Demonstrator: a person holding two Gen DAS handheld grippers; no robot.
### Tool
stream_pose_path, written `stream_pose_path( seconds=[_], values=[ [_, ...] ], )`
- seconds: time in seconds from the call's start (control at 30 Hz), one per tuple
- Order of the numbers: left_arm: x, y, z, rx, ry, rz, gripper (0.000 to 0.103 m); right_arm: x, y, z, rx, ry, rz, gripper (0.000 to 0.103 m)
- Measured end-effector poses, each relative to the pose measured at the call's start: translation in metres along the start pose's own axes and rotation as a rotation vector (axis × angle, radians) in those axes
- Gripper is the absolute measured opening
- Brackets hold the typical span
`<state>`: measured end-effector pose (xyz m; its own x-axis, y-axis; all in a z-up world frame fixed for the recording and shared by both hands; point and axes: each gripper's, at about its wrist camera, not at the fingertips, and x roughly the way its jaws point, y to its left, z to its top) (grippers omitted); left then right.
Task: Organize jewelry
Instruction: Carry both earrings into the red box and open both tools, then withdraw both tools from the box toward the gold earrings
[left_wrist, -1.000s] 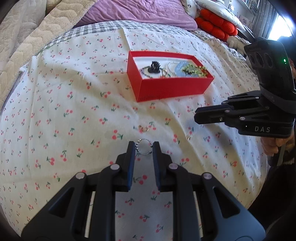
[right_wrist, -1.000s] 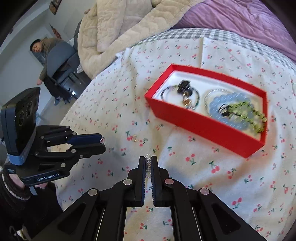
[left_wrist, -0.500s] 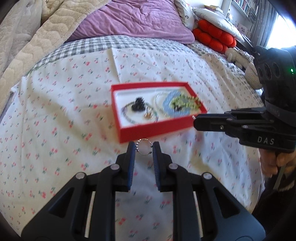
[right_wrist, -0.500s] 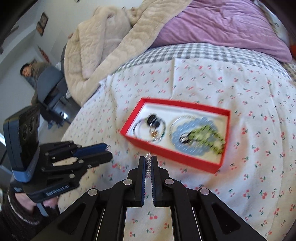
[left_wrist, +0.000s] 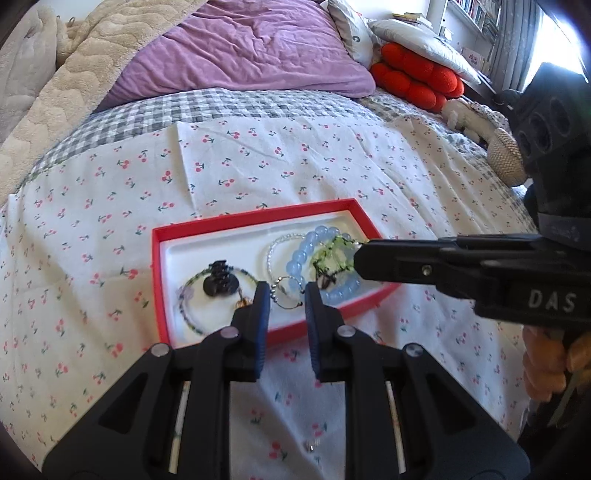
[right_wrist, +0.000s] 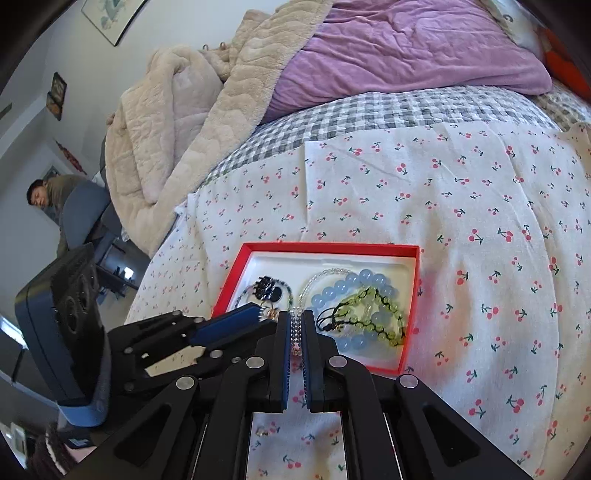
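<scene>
**Jewelry sorting: two pieces in transit over the box, strays remain on the bed**

Left claw (left_wrist: 287, 295): jaws part-closed on a small beaded ring (left_wrist: 286, 297), which spans the gap between the blue pads and is held off the surface. In the left wrist view it hangs above the near half of the red box (left_wrist: 162, 288), just ahead of the front wall.

Right claw (right_wrist: 294, 325): jaws nearly together, pinching a short beaded strand (right_wrist: 295, 332) that stands edge-on between the pads. Its type cannot be told from this angle. It sits over the box's near rim, close beside the left claw's tips.

Box contents, both views: a thin bracelet with a black charm (left_wrist: 220, 282) on the left side; a clear beaded loop (left_wrist: 275, 251), a pale blue bead bracelet (left_wrist: 314, 243) and a green corded bracelet (right_wrist: 369, 314) piled on the right. All lie inside the white lining.

Bed: the box rests on a cherry-print sheet (left_wrist: 258, 166). One small metallic item (left_wrist: 309, 447) lies on the sheet below the left claw; another small piece (right_wrist: 261, 430) shows under the right claw. Both are too small to identify.

Assessment: task well advanced. At least four pieces are boxed; two are held and appear ready for release into the box. At least the two strays on the sheet look still to be collected
</scene>
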<state>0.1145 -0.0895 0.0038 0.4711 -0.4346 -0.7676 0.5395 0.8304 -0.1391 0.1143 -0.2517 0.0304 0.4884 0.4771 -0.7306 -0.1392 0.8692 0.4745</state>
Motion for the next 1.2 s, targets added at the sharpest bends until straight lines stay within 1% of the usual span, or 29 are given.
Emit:
stream_pose_path(
  seconds=[0.1,0.23,0.37,0.47,0.5,0.53,0.6,0.67,0.7,0.77,0.87,0.97,1.0,1.07,1.13,1.2],
  values=[
    [0.009,0.001,0.001,-0.009,0.009,0.004,0.021,0.006,-0.007,0.002,0.027,0.003,0.005,0.005],
    [0.013,-0.002,0.003,0.003,0.006,0.005,0.021,0.013,-0.014,0.004,0.049,0.002,0.005,0.006],
    [0.015,-0.004,0.005,0.011,-0.005,0.008,0.021,0.016,-0.02,0.006,0.064,-0.002,0.006,0.009],
    [0.014,-0.005,0.007,0.01,-0.006,0.01,0.024,0.017,-0.022,0.008,0.072,-0.002,0.003,0.01],
    [0.013,-0.005,0.007,0.011,-0.004,0.016,0.028,0.016,-0.023,0.008,0.08,-0.004,0.005,0.017],
    [0.011,-0.005,0.007,0.013,-0.004,0.017,0.031,0.015,-0.024,0.009,0.093,-0.006,0.01,0.019],
    [0.007,-0.006,0.007,0.02,-0.007,0.016,0.047,0.013,-0.026,0.01,0.105,-0.007,0.004,0.028],
    [-0.001,-0.008,0.006,0.03,-0.023,0.031,0.049,0.008,-0.025,0.01,0.105,-0.018,-0.003,0.06],
    [-0.004,-0.008,0.007,0.03,-0.027,0.032,0.05,0.005,-0.024,0.009,0.104,-0.03,-0.012,0.064],
    [-0.013,-0.008,0.007,0.015,-0.036,0.027,0.052,0.0,-0.021,0.009,0.089,-0.039,-0.015,0.064],
    [-0.024,-0.01,0.003,0.006,-0.038,0.026,0.06,-0.004,-0.016,0.007,0.064,-0.027,-0.028,0.064],
    [-0.034,-0.012,-0.004,0.021,-0.034,0.04,0.069,-0.009,-0.012,0.004,0.045,-0.023,-0.046,0.064],
    [-0.036,-0.012,-0.007,0.025,-0.033,0.047,0.071,-0.01,-0.011,0.002,0.043,-0.02,-0.048,0.064],
    [-0.04,-0.012,-0.012,0.025,-0.025,0.062,0.072,-0.014,-0.008,-0.002,0.031,-0.015,-0.063,0.067],
    [-0.042,-0.008,-0.017,0.011,-0.007,0.072,0.077,-0.019,-0.005,-0.006,0.012,-0.017,-0.084,0.071],
    [-0.045,-0.004,-0.024,-0.009,0.012,0.084,0.086,-0.024,-0.003,-0.01,-0.005,-0.019,-0.102,0.074]
  ],
)
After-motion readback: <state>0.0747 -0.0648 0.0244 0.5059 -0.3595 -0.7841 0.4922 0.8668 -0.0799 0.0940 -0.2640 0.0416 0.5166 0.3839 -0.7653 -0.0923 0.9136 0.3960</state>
